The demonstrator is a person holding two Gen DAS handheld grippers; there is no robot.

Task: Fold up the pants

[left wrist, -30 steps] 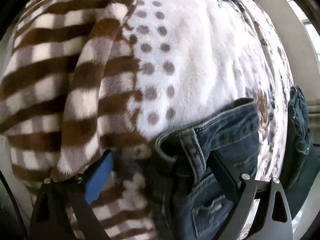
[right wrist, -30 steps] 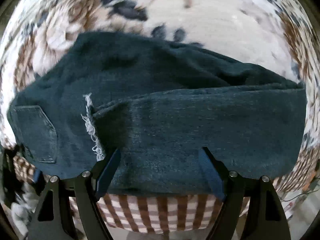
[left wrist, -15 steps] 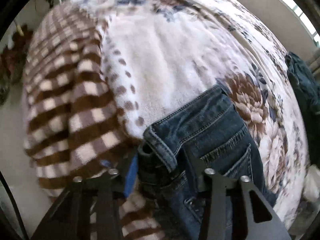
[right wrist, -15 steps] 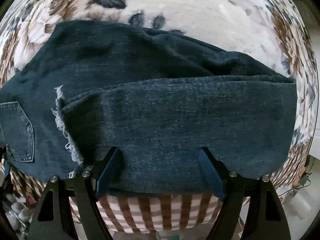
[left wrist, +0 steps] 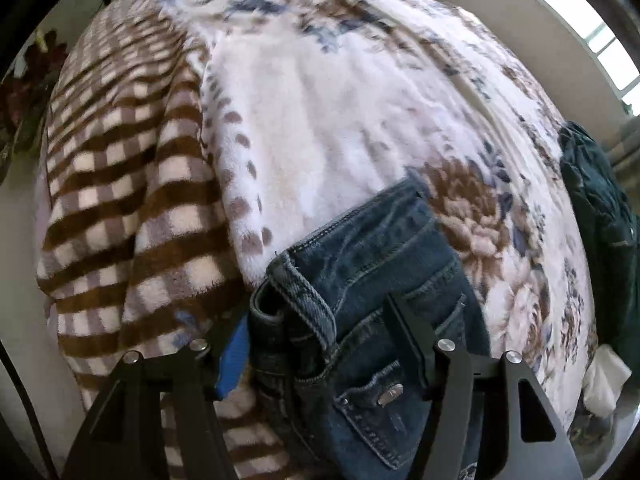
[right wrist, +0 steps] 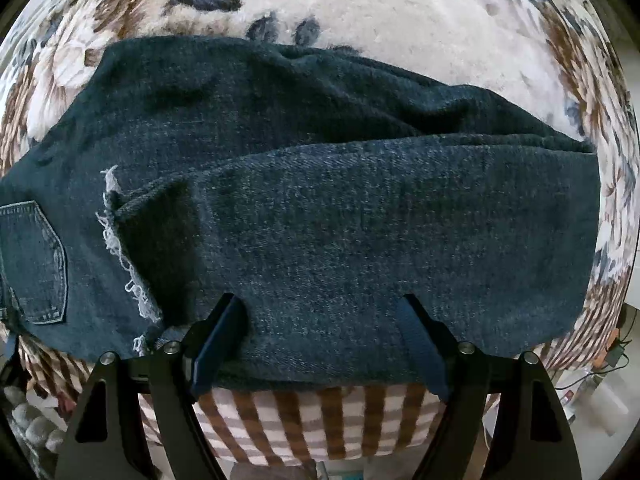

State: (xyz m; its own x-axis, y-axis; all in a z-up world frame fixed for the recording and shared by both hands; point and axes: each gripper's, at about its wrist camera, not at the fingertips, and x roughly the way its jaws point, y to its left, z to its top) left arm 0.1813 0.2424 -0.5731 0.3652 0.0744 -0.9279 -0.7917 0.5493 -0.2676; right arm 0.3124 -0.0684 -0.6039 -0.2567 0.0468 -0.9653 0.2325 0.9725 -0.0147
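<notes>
pants [right wrist: 320,208]: dark denim, folded over on the floral blanket [right wrist: 420,20], near edge overhanging the checked blanket [right wrist: 320,420]
left gripper [left wrist: 316,344]: pinching the waistband corner [left wrist: 304,292], fingers on either side of the bunched denim
right gripper [right wrist: 320,340]: spread wide, fingertips at the near fold edge, gripping nothing
frayed hem [right wrist: 116,248]: lies across the lower layer beside a back pocket [right wrist: 36,264]
other dark garment [left wrist: 600,216]: at the bed's far side, well apart
</notes>
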